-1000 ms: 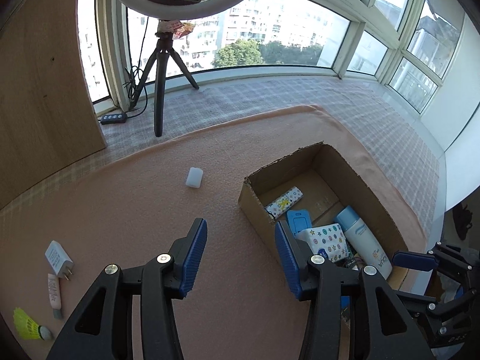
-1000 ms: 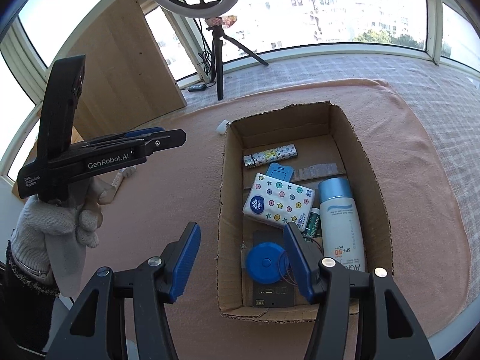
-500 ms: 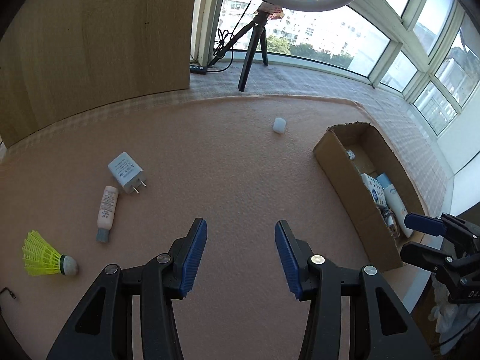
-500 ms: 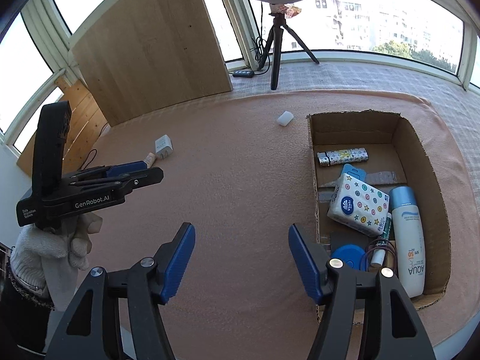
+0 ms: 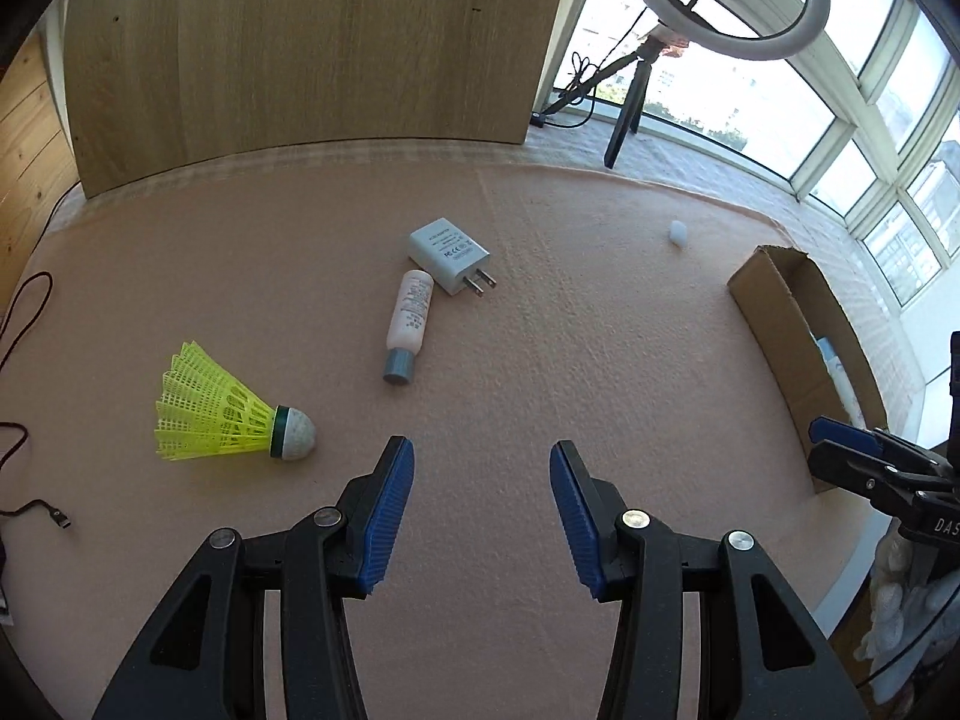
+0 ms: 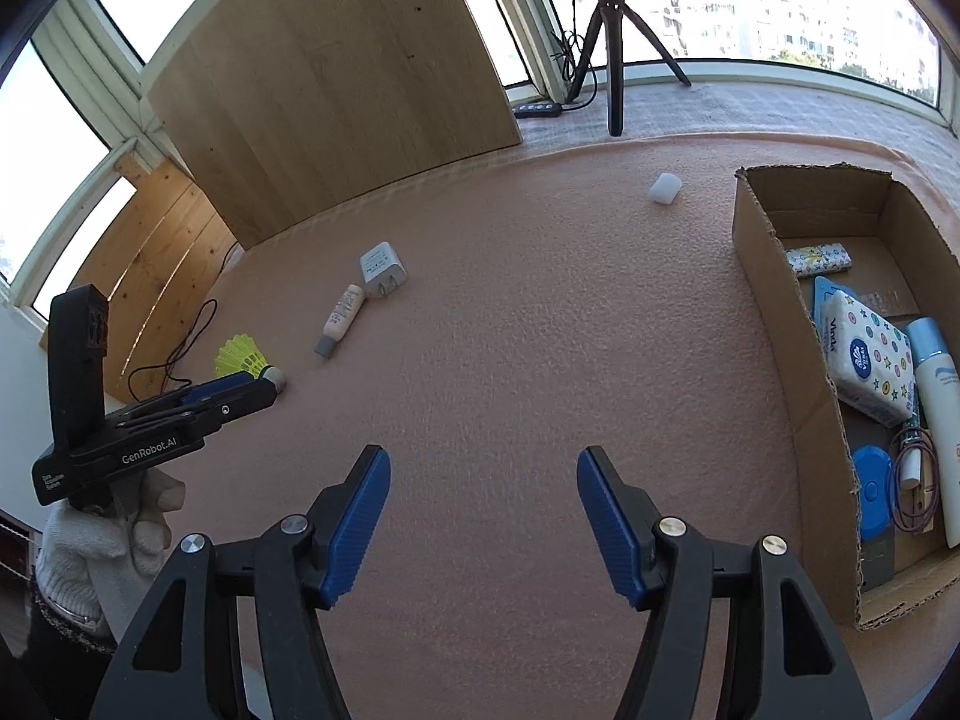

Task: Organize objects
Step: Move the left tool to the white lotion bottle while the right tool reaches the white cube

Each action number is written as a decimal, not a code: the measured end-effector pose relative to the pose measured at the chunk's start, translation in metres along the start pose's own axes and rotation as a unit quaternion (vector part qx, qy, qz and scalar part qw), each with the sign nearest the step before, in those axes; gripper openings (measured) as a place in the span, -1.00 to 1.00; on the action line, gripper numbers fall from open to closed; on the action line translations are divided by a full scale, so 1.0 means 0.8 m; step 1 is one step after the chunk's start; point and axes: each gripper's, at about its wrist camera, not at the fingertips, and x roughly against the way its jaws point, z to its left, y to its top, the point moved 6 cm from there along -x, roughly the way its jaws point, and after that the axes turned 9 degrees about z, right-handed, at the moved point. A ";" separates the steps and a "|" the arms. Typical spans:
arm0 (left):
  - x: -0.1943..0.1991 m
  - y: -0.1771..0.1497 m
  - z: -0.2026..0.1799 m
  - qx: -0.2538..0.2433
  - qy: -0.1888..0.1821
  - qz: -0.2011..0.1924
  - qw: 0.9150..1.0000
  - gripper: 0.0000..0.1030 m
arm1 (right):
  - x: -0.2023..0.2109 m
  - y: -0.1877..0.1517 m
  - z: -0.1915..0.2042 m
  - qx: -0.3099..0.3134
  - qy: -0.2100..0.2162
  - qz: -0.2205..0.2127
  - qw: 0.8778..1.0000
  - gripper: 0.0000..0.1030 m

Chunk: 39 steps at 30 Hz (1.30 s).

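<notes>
Shuttlecock (image 5: 231, 414) lies left-centre of frame on counter (image 5: 540, 360), near my left gripper (image 5: 482, 510), fingers spread, empty. Featherlight, skirt crushable; I'd pinch cork nose. Right gripper (image 6: 483, 525) likewise spread, empty.

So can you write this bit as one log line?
left gripper: open, empty | right gripper: open, empty | shuttlecock: on mat | box: part-filled

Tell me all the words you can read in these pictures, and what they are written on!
"GenRobot.AI": side of the left gripper.
"DAS": cut off at the picture's edge, on the right gripper.
"Vinda": side of the tissue pack in the cardboard box.
White charger: small print, too small to read.
Small bottle: label too blurred.
White spray bottle: print too small to read.
</notes>
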 end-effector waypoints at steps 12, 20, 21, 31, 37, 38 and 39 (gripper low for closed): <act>0.007 0.012 0.040 0.010 -0.005 -0.009 1.000 -0.01 | -0.008 0.039 0.000 -0.020 -0.042 0.002 0.999 0.18; 0.003 0.044 0.042 0.009 -0.002 -0.019 1.000 -0.01 | 0.007 0.097 -0.018 -0.032 -0.053 -0.029 0.998 0.18; 0.002 0.048 0.042 0.010 -0.001 -0.020 1.000 -0.01 | 0.008 0.106 -0.020 -0.033 -0.053 -0.033 0.998 0.18; -0.002 0.073 0.037 0.006 -0.003 -0.024 1.000 -0.02 | -0.013 0.191 -0.069 -0.071 -0.054 -0.024 0.996 -0.34; -0.007 0.076 0.036 0.010 -0.004 -0.023 1.000 -0.02 | -0.037 0.233 -0.104 -0.078 -0.095 -0.003 0.992 -0.39; -0.009 0.076 0.036 0.010 -0.004 -0.021 1.000 -0.02 | -0.044 0.238 -0.109 -0.079 -0.099 0.005 0.992 -0.40; -0.011 0.076 0.035 0.010 -0.003 -0.020 1.000 -0.02 | -0.051 0.243 -0.115 -0.081 -0.103 0.013 0.991 -0.41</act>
